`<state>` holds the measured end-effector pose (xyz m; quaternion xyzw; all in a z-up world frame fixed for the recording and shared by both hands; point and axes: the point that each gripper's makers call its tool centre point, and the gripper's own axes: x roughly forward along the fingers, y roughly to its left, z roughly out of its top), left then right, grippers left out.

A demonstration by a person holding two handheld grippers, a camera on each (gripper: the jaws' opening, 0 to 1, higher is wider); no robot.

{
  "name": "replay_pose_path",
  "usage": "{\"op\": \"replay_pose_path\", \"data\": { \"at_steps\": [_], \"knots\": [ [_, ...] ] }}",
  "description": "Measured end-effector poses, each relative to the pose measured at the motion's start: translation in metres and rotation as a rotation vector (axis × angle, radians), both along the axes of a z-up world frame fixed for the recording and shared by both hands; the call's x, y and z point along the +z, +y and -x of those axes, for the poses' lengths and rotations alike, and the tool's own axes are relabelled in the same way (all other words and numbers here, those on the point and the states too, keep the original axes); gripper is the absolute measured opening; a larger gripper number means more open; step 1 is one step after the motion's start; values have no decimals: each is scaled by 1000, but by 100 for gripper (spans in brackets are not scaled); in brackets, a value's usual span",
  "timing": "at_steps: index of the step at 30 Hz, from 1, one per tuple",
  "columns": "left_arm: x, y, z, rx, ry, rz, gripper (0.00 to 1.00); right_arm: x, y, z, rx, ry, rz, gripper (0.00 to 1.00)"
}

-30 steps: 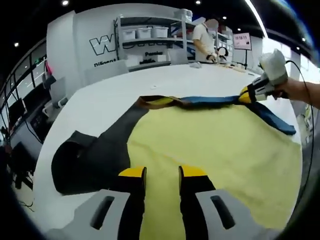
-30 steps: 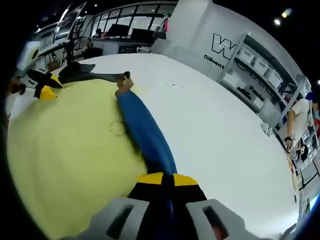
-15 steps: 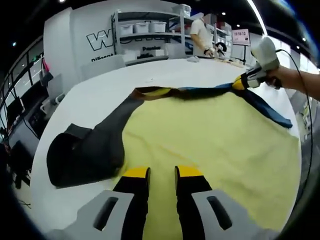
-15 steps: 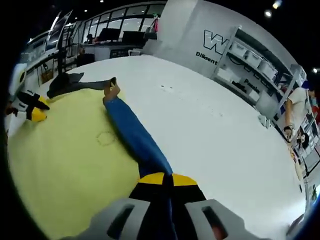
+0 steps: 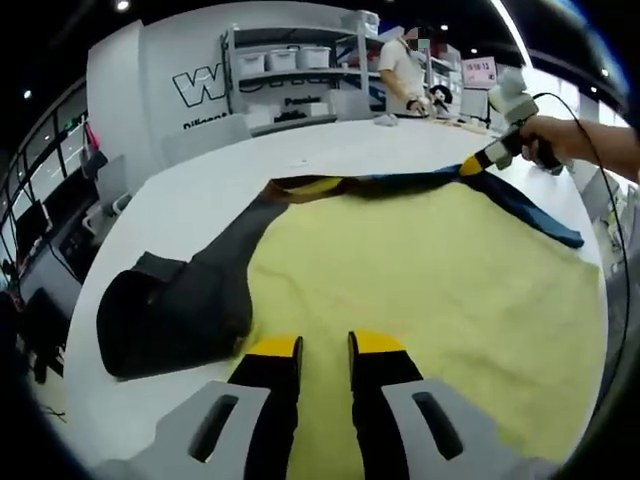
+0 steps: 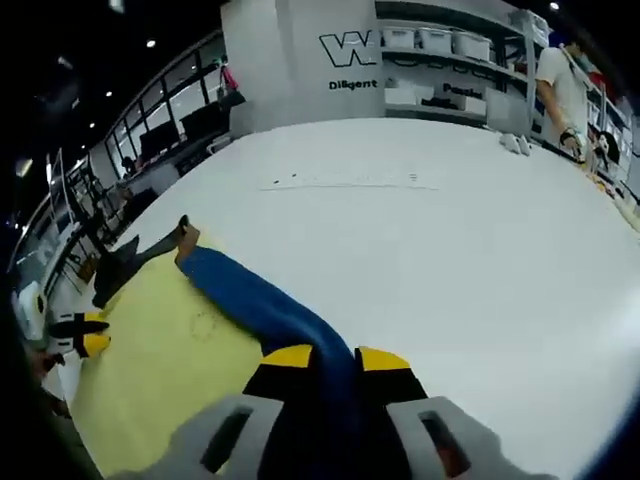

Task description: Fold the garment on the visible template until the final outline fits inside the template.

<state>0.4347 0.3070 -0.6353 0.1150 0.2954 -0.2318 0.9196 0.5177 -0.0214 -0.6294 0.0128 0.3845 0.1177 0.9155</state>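
In the left gripper view, the garment [image 5: 420, 270] lay spread on the white table [image 5: 190, 200], its dark sleeve [image 5: 170, 310] at the left. The left gripper [image 5: 325, 350] rested on the yellow body as before, jaws slightly apart, holding nothing. The right gripper [image 5: 478, 163] stayed clamped on the blue sleeve [image 6: 265, 310] and had lifted it higher than a second earlier.

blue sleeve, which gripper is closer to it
Right. The right gripper is clamped on the blue sleeve. The left gripper sits open over the yellow body of the garment, well apart from that sleeve.
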Motion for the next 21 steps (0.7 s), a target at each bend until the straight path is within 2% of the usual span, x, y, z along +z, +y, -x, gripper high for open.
{"op": "replay_pose_path", "data": {
  "at_steps": [3, 5, 6, 14, 17, 19, 21],
  "knots": [
    [0, -1, 0, -4, -2, -5, 14, 3, 6, 3, 15, -6, -22, 7],
    [0, -1, 1, -5, -3, -6, 14, 9, 9, 0, -43, -12, -131, 5],
    [0, -1, 0, -8, -5, -9, 14, 9, 8, 1, -62, -3, -155, 4],
    [0, 0, 1, -13, -11, -15, 14, 16, 2, 7, -84, -17, -151, 9],
    [1, 0, 2, -16, -11, -18, 13, 20, -4, 5, -100, -41, -141, 0],
    [0, 0, 2, -15, -11, -18, 13, 20, -4, 4, -99, -43, -137, 0],
    [0, 0, 2, -16, -10, -17, 13, 14, -1, 3, -65, -14, -121, 0]
  ]
}}
